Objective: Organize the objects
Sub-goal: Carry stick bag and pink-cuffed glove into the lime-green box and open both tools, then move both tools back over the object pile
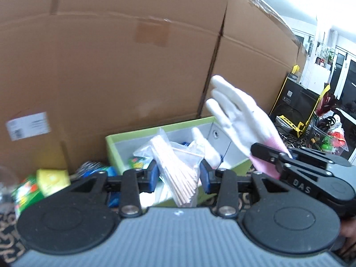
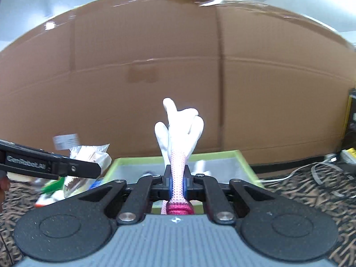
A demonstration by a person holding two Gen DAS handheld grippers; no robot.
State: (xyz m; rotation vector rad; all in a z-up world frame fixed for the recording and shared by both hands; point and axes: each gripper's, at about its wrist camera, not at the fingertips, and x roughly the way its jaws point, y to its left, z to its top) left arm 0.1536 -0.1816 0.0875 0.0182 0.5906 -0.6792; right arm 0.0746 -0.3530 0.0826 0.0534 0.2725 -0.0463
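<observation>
Jaws of left gripper [image 1: 178, 178] clamped on bag of sticks [image 1: 175, 166]; right gripper [image 2: 177, 183] pinches glove [image 2: 180, 133] by pink cuff, fingers upright. Both held above green box [image 1: 160, 129], likely for dropping in. Cardboard carton [image 1: 111, 55] behind.

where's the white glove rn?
The white glove is pinched by its pink cuff in the right claw, fingers upward, above the green box before the cardboard wall.
</observation>
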